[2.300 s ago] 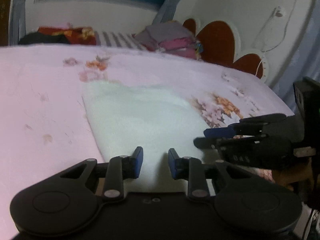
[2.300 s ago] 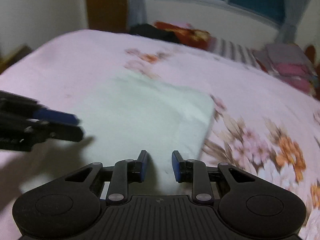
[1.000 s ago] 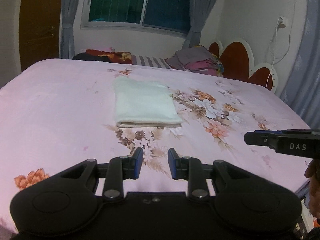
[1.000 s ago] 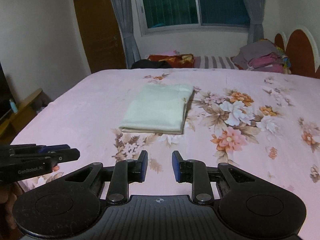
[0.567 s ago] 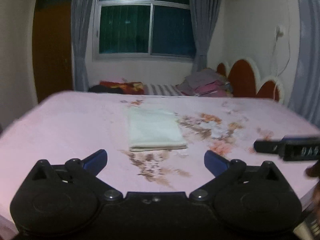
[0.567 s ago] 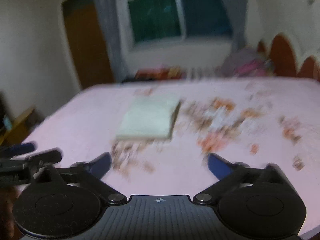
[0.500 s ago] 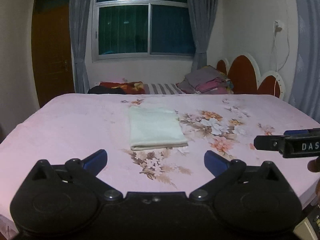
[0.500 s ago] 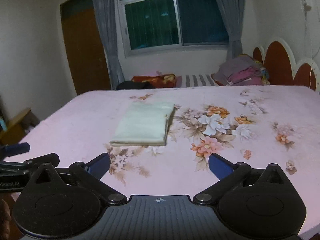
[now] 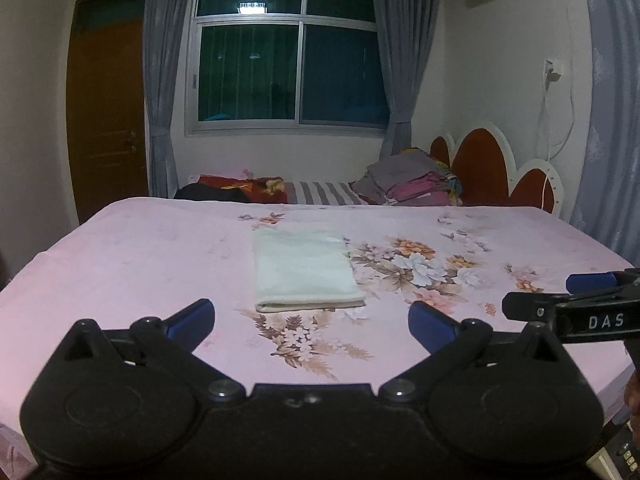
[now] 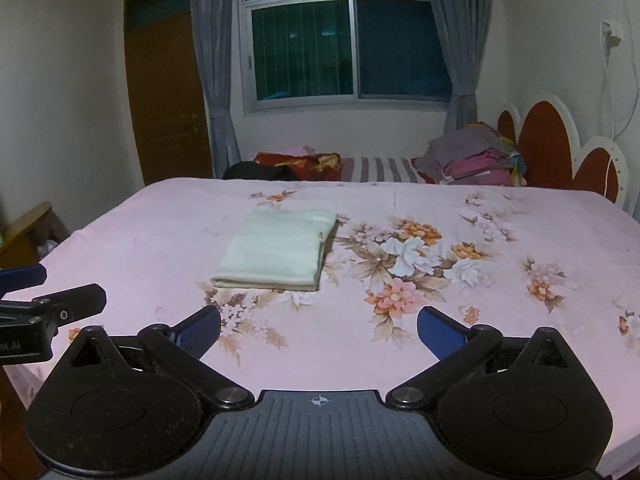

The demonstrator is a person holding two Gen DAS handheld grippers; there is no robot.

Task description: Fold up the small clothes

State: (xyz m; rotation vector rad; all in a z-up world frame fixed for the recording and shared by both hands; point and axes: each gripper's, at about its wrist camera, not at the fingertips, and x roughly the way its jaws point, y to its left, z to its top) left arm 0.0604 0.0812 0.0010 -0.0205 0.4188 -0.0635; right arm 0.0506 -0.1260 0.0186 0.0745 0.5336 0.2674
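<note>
Since the earlier views: both grippers have drawn back from the cloth toward the near edge of the bed, and their jaws, narrow a second ago, now stand spread wide.

Item: pale cream folded rectangle of soft terry-like cloth [image 9: 306,270], lying flat on the pink floral bedsheet [image 9: 132,256], left of the large flower print, well apart from either tool. Folded edge faces the cameras; layered open edges show along its right side in the right wrist view [image 10: 276,252].

Left gripper [image 9: 311,318]: jaws spread, nothing between the blue pads. Right gripper [image 10: 318,330]: jaws spread, likewise empty. Each tool's tip shows at the side of the other's view.

Condition of task: the piece looks neatly folded and set down; this garment appears finished.

Handling estimate: light, limp, no stiffness of its own; likely to sag and unfold if lifted by one corner. The surface looks napped, so probably not slippery between pads. Not fragile.

Suggested hold: pinch through all layers at the two near corners of the folded edge, one tool per corner, keeping the stack level.

Background: stack of grey and pink folded clothes [image 9: 412,184] by the red scalloped headboard [image 9: 484,168].
</note>
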